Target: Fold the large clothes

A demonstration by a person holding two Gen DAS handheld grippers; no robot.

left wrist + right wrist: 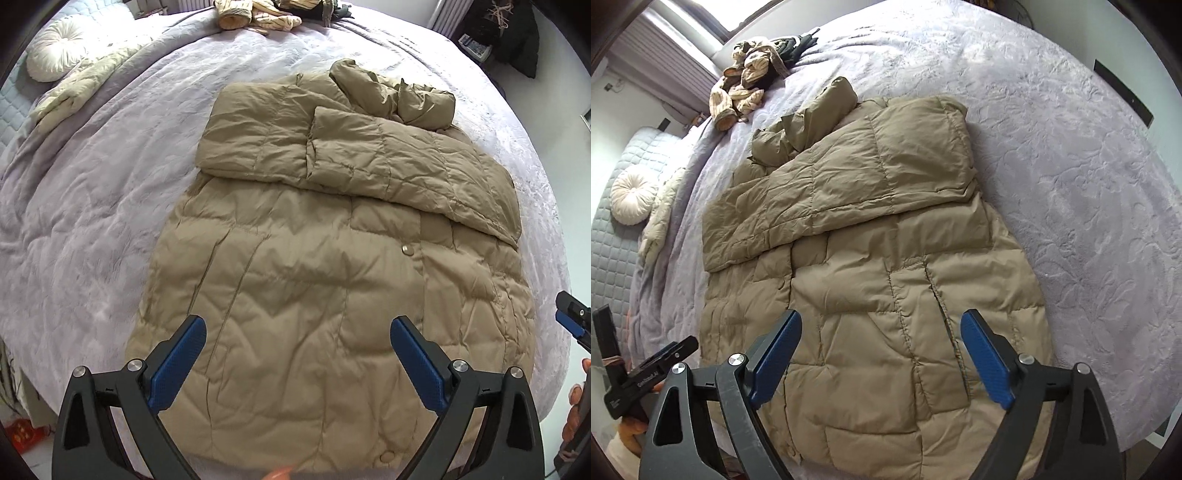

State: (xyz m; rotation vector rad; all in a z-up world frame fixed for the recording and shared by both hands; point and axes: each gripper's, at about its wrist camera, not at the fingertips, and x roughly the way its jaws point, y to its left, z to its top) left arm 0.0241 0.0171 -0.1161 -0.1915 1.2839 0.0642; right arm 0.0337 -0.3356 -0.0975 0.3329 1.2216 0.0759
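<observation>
A tan quilted puffer coat (314, 280) lies flat on the lilac bed cover (92, 206), hem toward me, both sleeves folded across the chest, hood bunched at the far end. My left gripper (297, 339) is open and empty above the hem. The right gripper's tip (570, 317) shows at the right edge of the left wrist view. In the right wrist view the coat (871, 280) fills the middle. My right gripper (881, 339) is open and empty above the hem's right part, near a pocket slit (945, 317). The left gripper's body (646, 373) shows at lower left.
A pile of striped and dark clothes (266, 14) lies at the bed's far edge. A round white cushion (55, 48) and a cream garment (74, 88) lie at far left. A radiator (665, 62) stands by the window. The floor shows at lower left (26, 435).
</observation>
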